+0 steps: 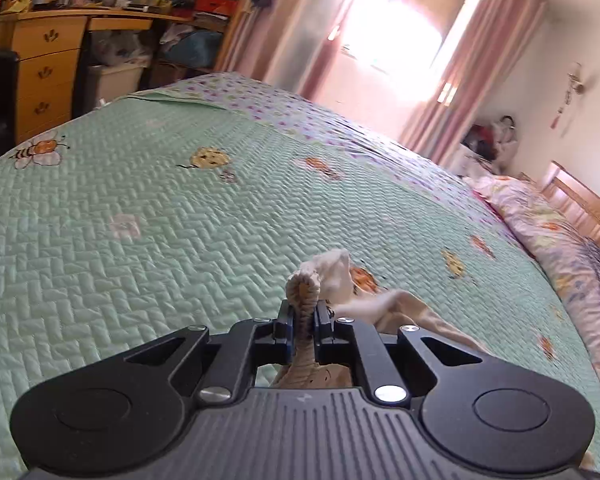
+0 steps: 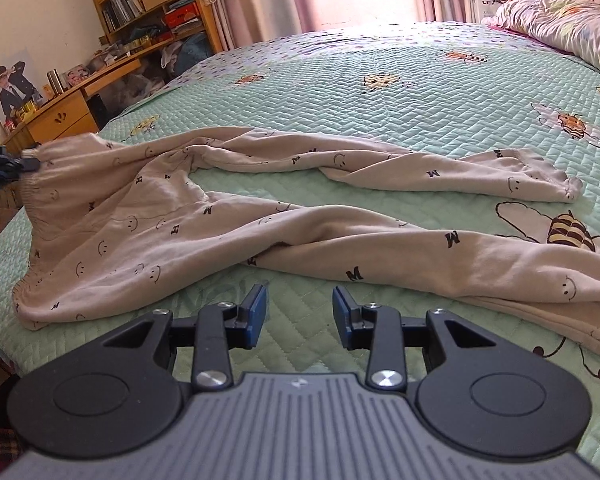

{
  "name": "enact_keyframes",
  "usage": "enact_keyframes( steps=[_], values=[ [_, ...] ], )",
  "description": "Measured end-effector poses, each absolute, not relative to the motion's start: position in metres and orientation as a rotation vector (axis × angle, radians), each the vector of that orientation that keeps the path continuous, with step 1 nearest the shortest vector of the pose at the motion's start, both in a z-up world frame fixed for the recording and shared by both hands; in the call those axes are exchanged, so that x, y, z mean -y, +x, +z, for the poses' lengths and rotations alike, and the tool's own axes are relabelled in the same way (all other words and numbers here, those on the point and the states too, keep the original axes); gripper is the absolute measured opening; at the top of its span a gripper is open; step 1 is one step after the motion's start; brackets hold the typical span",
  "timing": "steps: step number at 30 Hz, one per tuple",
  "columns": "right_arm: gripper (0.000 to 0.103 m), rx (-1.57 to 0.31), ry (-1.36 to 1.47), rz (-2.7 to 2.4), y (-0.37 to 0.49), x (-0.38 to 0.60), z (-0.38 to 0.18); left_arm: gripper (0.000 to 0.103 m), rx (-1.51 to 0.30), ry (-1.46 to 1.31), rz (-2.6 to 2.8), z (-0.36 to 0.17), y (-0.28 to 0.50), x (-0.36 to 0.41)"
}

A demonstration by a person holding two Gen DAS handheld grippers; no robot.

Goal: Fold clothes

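The bed (image 2: 380, 120) fills most of what your grippers see: a mint quilt with a zigzag stitch and cartoon bees, edged at its far side by a dotted lilac border. Beyond that border, pink curtains (image 1: 472, 80) frame a bright window. Far left of both grippers stands a wooden desk (image 1: 48, 52) with drawers, cluttered on top, and a crowded bookshelf (image 2: 148, 4) beside it. A floral duvet (image 2: 560, 24) is bunched far right, against a wooden headboard.

The beige trousers (image 2: 260, 216), printed with smileys and letters, lie spread across the quilt just ahead of your right gripper (image 2: 300, 316), waistband to its left, both legs trailing to its right. That gripper hovers over bare quilt with its jaws about half apart and nothing between them.

Your left gripper (image 1: 303, 322) has its jaws pinched nearly together on a bunched fold of the waistband, lifted off the quilt, with cloth hanging below it.
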State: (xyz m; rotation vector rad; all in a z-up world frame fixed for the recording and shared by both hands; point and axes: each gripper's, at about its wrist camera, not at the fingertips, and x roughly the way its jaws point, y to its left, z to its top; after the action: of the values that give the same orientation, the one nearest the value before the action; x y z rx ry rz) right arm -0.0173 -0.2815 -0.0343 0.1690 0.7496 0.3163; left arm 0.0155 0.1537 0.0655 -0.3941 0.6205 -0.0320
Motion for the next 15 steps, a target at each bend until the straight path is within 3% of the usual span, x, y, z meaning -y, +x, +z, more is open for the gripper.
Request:
enact_keyframes(
  steps=[5, 15],
  values=[
    [0.039, -0.739, 0.194, 0.321, -0.024, 0.287, -0.032, 0.01, -0.702, -0.449, -0.051, 0.046, -0.004, -0.148],
    [0.039, -0.706, 0.249, 0.278, -0.03, 0.309, -0.025, 0.01, -0.66, -0.361, -0.143, 0.058, -0.038, -0.119]
  ],
)
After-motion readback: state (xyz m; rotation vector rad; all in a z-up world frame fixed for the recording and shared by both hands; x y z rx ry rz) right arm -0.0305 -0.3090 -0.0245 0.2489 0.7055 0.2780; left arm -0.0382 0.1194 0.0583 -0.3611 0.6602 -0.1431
